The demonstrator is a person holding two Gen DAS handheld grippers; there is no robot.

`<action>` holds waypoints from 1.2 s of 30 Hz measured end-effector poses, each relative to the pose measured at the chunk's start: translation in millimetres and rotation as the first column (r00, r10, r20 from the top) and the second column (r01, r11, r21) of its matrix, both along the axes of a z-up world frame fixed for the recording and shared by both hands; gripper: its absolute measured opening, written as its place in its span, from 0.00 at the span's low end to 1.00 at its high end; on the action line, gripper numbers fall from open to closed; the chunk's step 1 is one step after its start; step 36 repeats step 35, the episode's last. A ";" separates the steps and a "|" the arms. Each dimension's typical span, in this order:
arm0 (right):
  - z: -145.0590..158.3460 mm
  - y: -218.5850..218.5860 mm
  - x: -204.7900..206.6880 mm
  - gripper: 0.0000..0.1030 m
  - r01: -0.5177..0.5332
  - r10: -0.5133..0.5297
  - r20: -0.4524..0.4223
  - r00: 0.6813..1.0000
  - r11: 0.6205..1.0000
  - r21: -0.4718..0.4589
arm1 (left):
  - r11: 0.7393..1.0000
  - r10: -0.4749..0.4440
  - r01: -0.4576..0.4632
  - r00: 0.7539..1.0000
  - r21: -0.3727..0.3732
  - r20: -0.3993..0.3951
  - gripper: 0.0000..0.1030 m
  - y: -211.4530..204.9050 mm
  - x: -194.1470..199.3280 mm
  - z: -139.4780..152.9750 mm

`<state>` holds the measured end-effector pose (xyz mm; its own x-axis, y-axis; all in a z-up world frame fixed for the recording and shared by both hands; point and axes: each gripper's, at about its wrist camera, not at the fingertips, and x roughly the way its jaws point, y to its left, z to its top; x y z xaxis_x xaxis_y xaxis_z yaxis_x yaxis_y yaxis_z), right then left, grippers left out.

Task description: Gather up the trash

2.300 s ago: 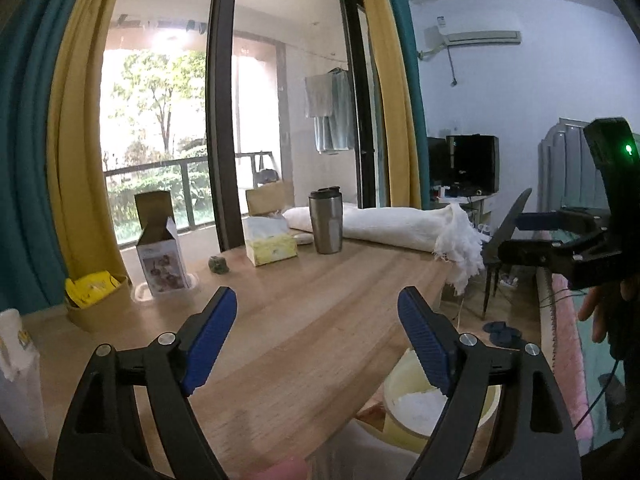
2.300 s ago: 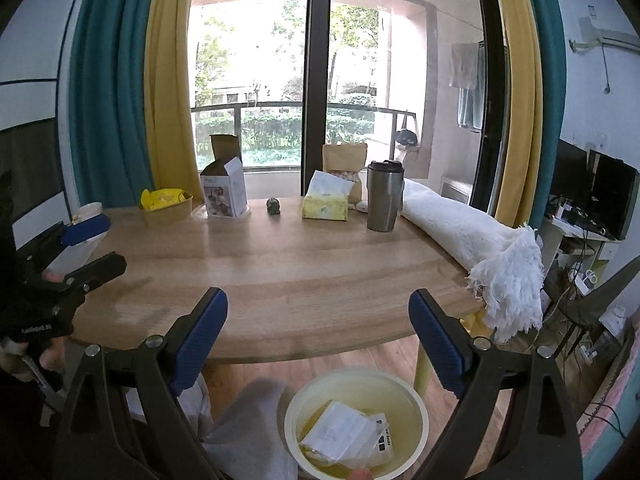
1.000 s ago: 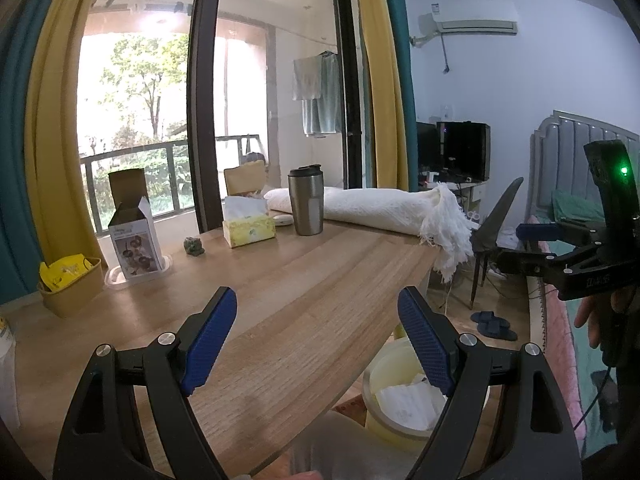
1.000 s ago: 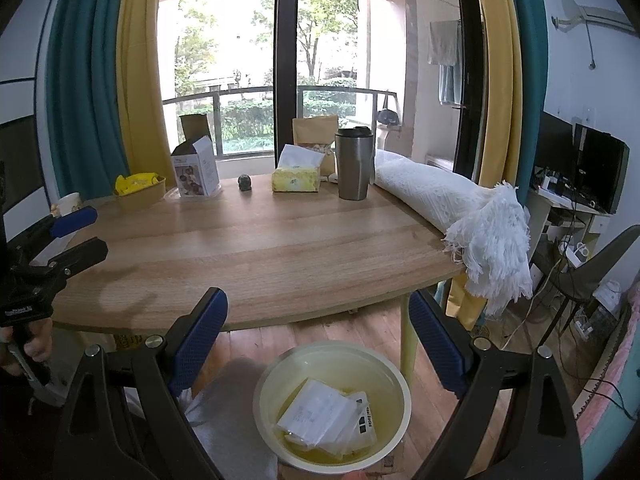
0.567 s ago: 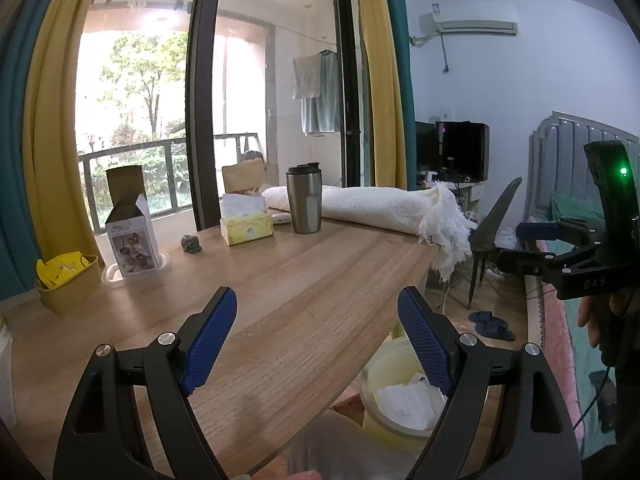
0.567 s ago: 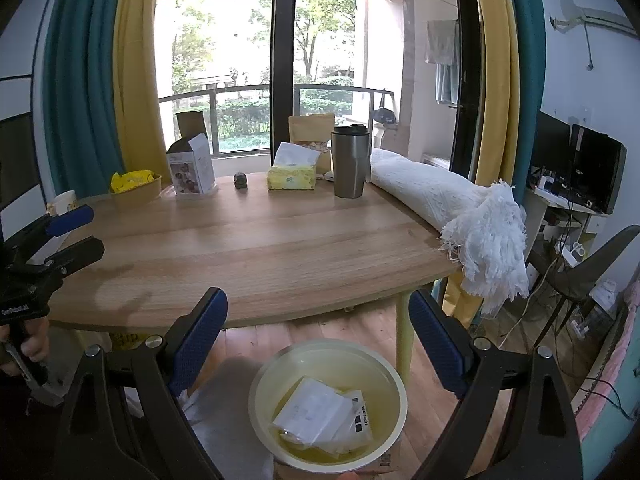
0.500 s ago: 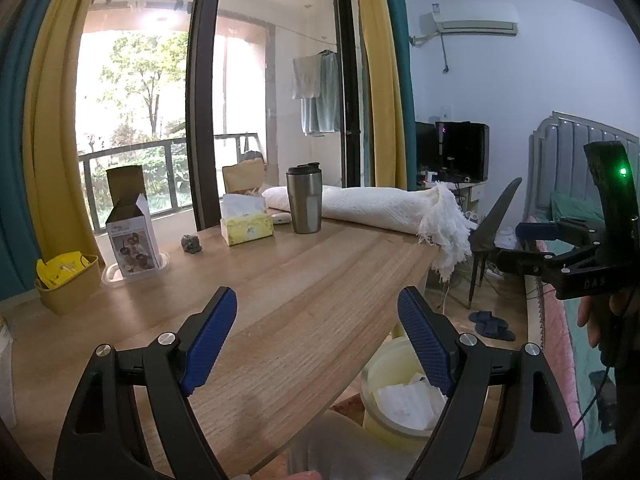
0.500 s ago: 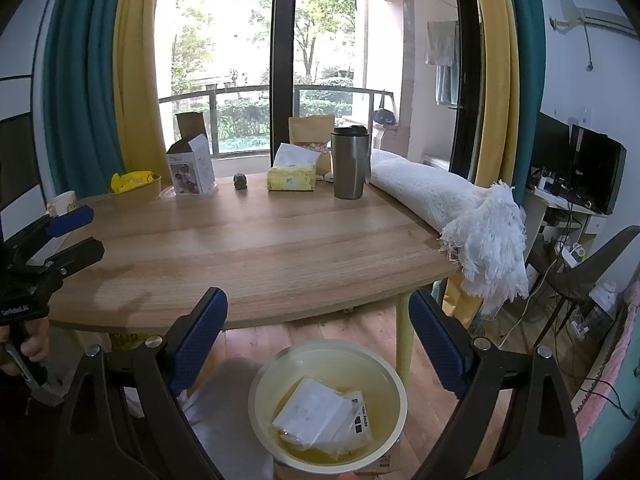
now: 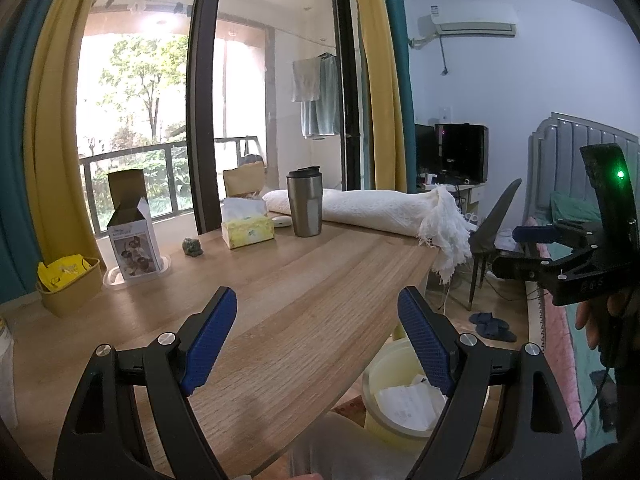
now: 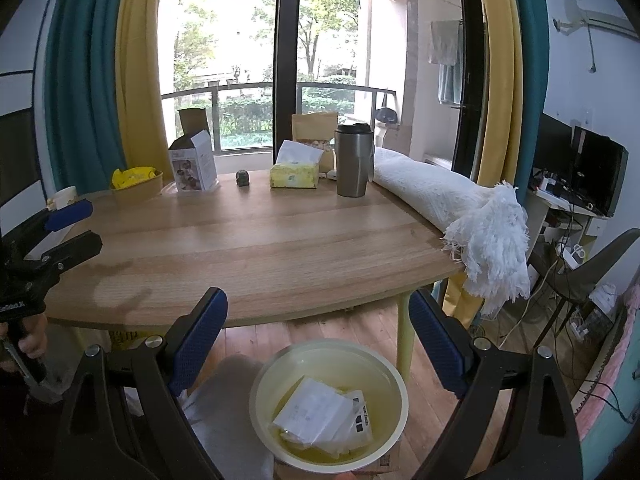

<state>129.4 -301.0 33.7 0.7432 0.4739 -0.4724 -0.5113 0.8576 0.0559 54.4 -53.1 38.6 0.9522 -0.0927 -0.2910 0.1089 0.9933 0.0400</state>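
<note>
1. A wooden table (image 10: 256, 248) stands in front of a balcony window with yellow and teal curtains.
2. The left gripper (image 9: 318, 340) hangs above the table's near edge. Its jaws are wide apart, and nothing sits between the blue pads (image 9: 208, 340).
3. The right gripper (image 10: 320, 340) is held off the table's near edge, above the floor. Its jaws are also wide apart and hold nothing.
4. A pale yellow bin (image 10: 392, 380) stands on the wooden floor just off the table's near edge, beside a yellow table leg (image 10: 403, 332).
5. White crumpled paper trash (image 10: 320, 416) lies inside the bin, resting on its bottom.
6. Along the table's far edge, from left to right, stand a yellow basket (image 10: 138, 186) holding a yellow packet, an open white carton (image 10: 194, 164) in a clear tray, a small dark green object (image 10: 242, 178), a yellow tissue box (image 10: 294, 174), a brown paper bag (image 10: 314, 128) and a steel travel mug (image 10: 352, 160).
7. A rolled white fringed cloth (image 10: 460, 208) lies along the table's right edge, and its fringe hangs over the near right corner.
8. A white cup (image 10: 62, 196) stands at the table's left edge.
9. To the right of the table are a dark chair (image 9: 490, 232), a desk with a black monitor (image 9: 462, 152), and dark slippers (image 9: 492, 324) on the floor.
</note>
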 end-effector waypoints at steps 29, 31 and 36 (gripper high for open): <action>-2.2 1.0 -1.7 0.89 -0.001 0.001 0.005 1.000 1.000 -0.005 | 1.000 -0.007 0.007 1.000 0.000 -0.002 0.83 -0.4 1.2 1.2; -2.1 1.2 -1.5 0.89 -0.001 0.001 0.005 1.000 1.000 -0.006 | 1.000 -0.007 0.007 1.000 -0.001 -0.001 0.83 -0.5 1.2 1.2; -2.6 1.0 -1.4 0.89 -0.001 0.001 0.005 1.000 1.000 -0.005 | 1.000 -0.013 0.013 1.000 -0.010 -0.005 0.83 1.6 4.0 1.1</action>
